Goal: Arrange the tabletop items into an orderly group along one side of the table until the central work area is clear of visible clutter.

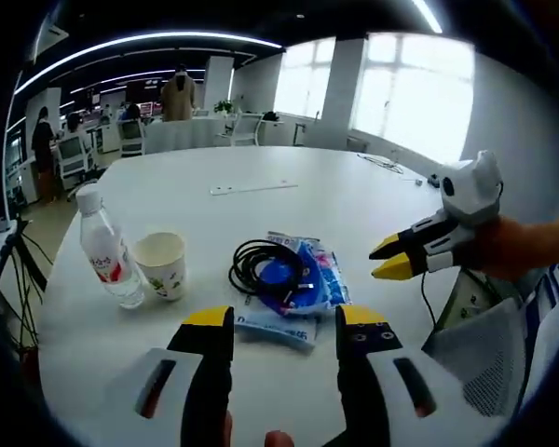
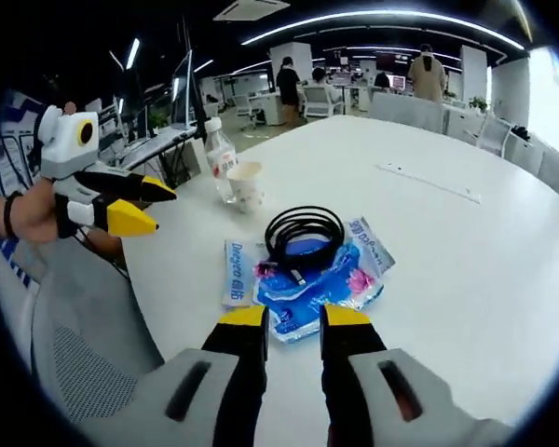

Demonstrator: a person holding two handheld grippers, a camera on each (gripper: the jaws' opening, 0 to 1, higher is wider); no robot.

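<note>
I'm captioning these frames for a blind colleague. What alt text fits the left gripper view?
On a round white table lie a coiled black cable on blue packets, with a paper cup and a water bottle to their left. The left gripper rises open from the bottom edge, and the right gripper enters from the right.

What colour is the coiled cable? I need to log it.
Black. The coiled cable lies on blue packets, clearest in the right gripper view.
</note>
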